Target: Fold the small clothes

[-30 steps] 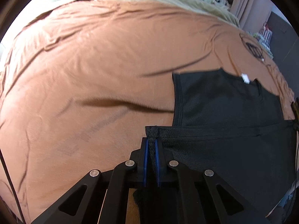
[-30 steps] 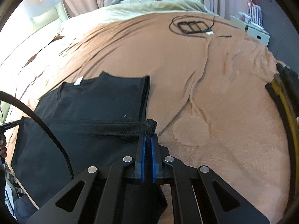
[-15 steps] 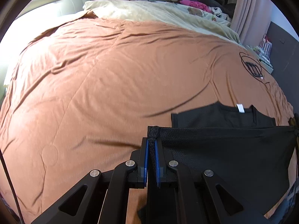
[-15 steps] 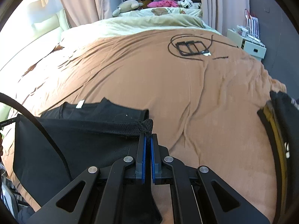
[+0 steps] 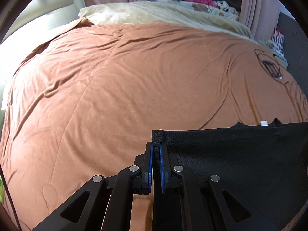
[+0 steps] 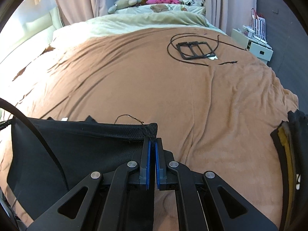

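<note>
Both my claws—left claw (image 5: 156,148), right claw (image 6: 153,142)—clamp the black garment (image 5: 231,154); its white tag (image 5: 264,123) shows no readable writing.

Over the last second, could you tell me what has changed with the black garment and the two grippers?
The held edge of the black garment has been carried toward its collar end, covering nearly all of the flat part. The left gripper and right gripper stay clamped on its corners. The brown bedspread is unchanged.
</note>
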Motion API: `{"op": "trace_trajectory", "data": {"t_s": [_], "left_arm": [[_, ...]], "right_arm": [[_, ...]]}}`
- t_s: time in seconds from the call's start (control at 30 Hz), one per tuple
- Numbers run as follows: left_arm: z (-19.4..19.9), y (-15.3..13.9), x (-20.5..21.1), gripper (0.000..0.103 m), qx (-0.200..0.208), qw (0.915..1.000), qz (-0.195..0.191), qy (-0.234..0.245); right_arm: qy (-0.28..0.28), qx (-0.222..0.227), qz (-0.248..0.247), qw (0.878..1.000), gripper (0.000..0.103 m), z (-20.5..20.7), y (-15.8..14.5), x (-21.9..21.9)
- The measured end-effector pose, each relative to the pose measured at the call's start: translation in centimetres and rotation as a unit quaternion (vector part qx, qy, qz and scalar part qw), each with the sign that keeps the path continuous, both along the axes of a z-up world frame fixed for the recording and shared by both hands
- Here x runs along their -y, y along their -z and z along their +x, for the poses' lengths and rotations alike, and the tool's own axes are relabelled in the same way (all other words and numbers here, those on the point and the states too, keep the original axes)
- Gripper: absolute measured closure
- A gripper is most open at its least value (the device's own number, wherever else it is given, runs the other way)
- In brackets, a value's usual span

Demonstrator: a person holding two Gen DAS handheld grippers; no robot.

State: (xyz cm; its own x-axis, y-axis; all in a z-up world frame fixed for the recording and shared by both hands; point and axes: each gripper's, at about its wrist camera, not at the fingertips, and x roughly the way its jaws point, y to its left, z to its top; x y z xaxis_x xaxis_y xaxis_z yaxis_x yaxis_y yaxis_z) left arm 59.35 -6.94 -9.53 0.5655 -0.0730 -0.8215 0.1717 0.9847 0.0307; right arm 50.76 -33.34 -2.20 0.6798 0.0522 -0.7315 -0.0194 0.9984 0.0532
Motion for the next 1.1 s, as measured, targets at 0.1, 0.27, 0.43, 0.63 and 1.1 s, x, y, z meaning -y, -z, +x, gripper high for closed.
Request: {"op": "trace_trajectory", "data": {"t_s": [0.1, 0.27, 0.43, 0.63, 1.1], "left_arm": [[1.4, 1.3, 0.3, 0.096, -0.012, 0.9999, 0.006, 0.000], [2.8, 2.7, 0.7, 0.096, -0.022, 0.9995, 0.020, -0.002], [4.0, 3.8, 1.1, 0.096, -0.031, 0.9990, 0.030, -0.005], [5.1, 4.4, 1.4, 0.092, -0.044, 0.9980, 0.044, -0.007], [0.2, 1.6, -0.5, 0.046, -0.050, 0.9986, -0.008, -0.014]], "right_arm": [[0.000, -0.012, -0.007, 1.000, 0.102, 1.7, 0.9, -0.1], [0.001, -0.029, -0.015, 0.999, 0.102, 4.3, 2.4, 0.0], [0.006, -0.032, -0.019, 0.999, 0.102, 6.3, 3.3, -0.2], [0.032, -0.040, -0.023, 0.998, 0.096, 8.0, 4.2, -0.3], [0.009, -0.004, 0.023, 1.000, 0.034, 2.1, 0.3, 0.0]]}}
